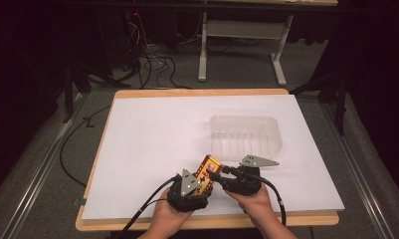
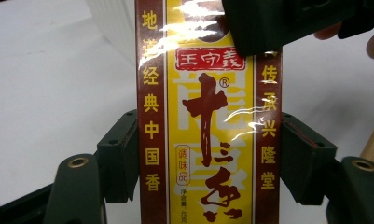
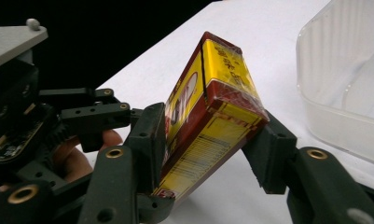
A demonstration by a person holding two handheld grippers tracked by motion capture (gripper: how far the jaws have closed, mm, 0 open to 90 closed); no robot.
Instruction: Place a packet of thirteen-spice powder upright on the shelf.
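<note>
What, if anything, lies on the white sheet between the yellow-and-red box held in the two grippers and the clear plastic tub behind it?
Nothing visible. The box sits between the jaws of the left gripper and right gripper; bare white sheet separates it from the clear tub.

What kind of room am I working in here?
Probably a lab or recording workspace, not a home. A wooden table covered with a white sheet stands in a dark room, loose cables run across the grey floor, and a desk frame stands behind.

One red-and-yellow cardboard box (image 1: 207, 170) sits between two black grippers, one clear ribbed plastic tub (image 1: 246, 135) just beyond them.
</note>
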